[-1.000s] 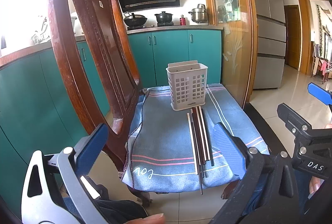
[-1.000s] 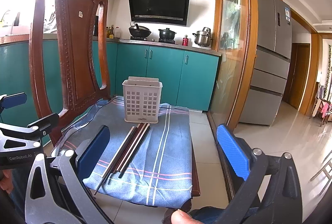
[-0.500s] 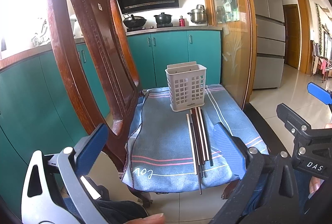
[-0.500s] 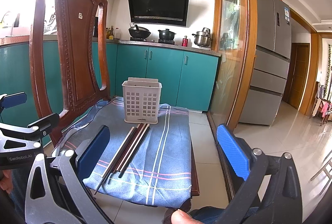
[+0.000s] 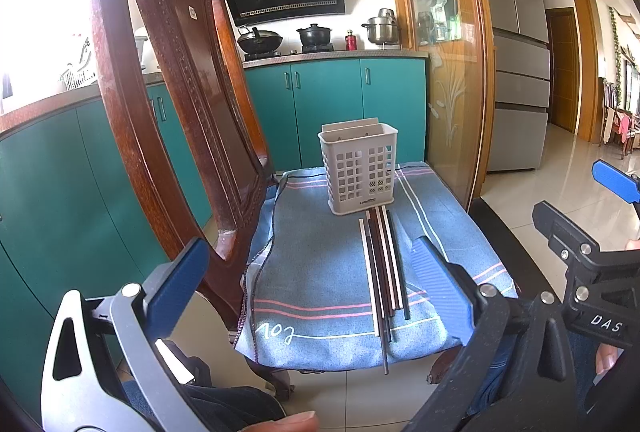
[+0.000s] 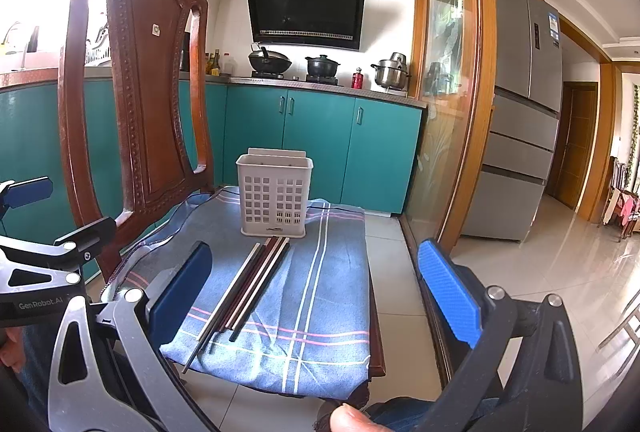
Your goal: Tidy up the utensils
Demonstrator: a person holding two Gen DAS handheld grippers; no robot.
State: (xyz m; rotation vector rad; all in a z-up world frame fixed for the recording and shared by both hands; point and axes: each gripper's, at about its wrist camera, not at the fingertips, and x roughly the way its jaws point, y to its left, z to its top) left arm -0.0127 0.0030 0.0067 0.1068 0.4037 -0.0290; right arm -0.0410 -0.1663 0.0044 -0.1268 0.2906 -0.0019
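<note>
A white slotted utensil holder (image 5: 360, 170) (image 6: 274, 194) stands upright at the far end of a blue cloth (image 5: 320, 272) (image 6: 320, 272) spread over a chair seat. Several chopsticks (image 5: 382, 268) (image 6: 248, 280), light and dark, lie side by side on the cloth in front of the holder, their near ends reaching the cloth's front edge. My left gripper (image 5: 308, 284) is open, held short of the seat's front edge, nothing between its blue pads. My right gripper (image 6: 316, 288) is likewise open and empty, to the right of the left one.
The carved wooden chair back (image 5: 172, 92) (image 6: 136, 84) rises on the left of the seat. Teal kitchen cabinets (image 6: 320, 144) with pots on the counter lie behind. A glass partition in a wooden frame (image 6: 452, 92) and a fridge (image 6: 524, 112) stand on the right. Tiled floor (image 6: 540, 264) surrounds the chair.
</note>
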